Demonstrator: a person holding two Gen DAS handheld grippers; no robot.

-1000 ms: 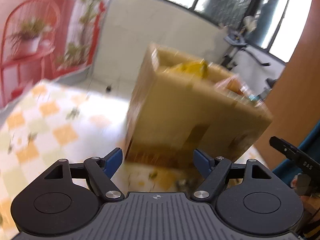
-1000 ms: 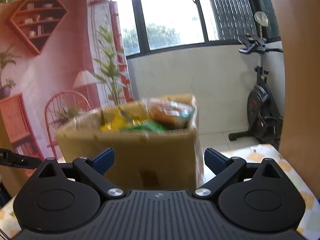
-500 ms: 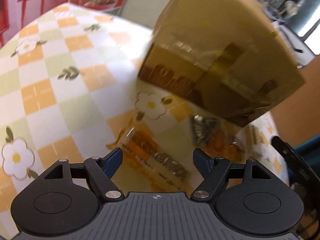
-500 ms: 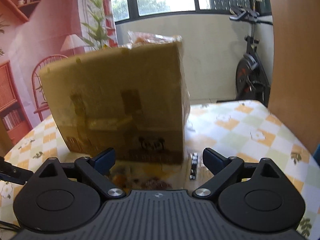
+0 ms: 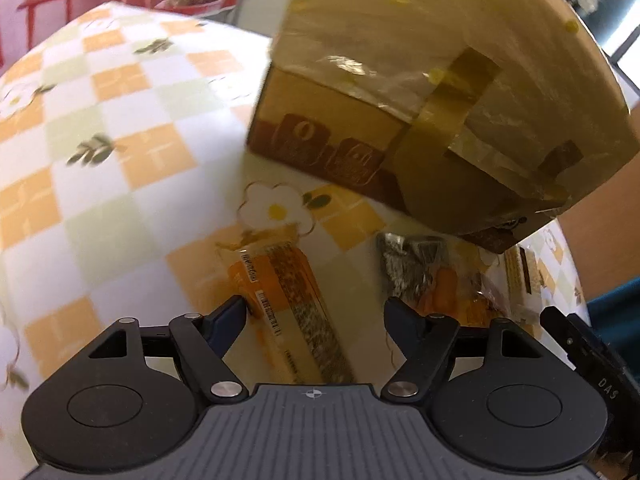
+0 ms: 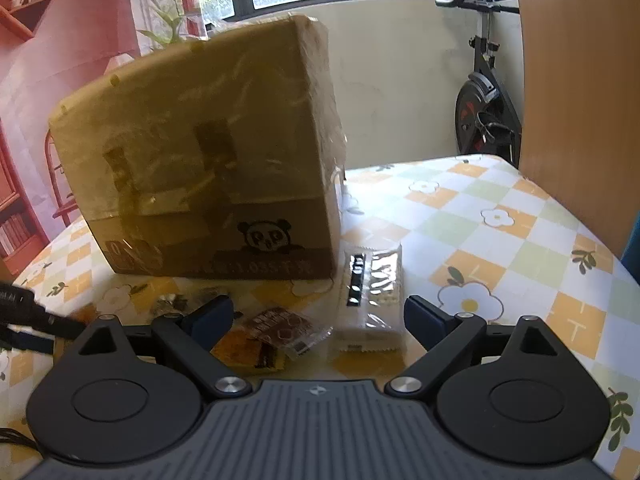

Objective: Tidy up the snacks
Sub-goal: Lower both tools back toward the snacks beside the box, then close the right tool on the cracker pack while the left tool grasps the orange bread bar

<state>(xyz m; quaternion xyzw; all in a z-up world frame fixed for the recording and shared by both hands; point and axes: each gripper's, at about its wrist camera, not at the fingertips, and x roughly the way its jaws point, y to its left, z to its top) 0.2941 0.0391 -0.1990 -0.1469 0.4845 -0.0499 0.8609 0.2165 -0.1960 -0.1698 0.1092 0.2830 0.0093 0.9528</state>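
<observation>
Since a second ago you have tipped both cameras down from the room toward the surface (image 6: pixel 500 196), and the cardboard box (image 6: pixel 208 160), then seen with its open top full of packets, now shows only its taped sides. Your left gripper (image 5: pixel 314 316) has its jaws released, holding nothing; the long orange packet (image 5: pixel 284 292) lies between them, its near end running under the gripper body, its edge at the left fingertip (image 5: pixel 230 316). A crinkled silver-and-orange packet (image 5: pixel 420 276) sits just ahead of the right fingertip. The box stands beyond both, glossy tape crossing its brown face. Your right gripper (image 6: pixel 318 318) is likewise spread wide and empty. Between its jaws lie a small dark-red square sachet (image 6: pixel 280 328) toward the left and a clear, shiny cracker pack (image 6: pixel 372 296) toward the right, flat on the checked orange, green and white cloth with flower prints. The box, printed with a panda, stands just past them.
</observation>
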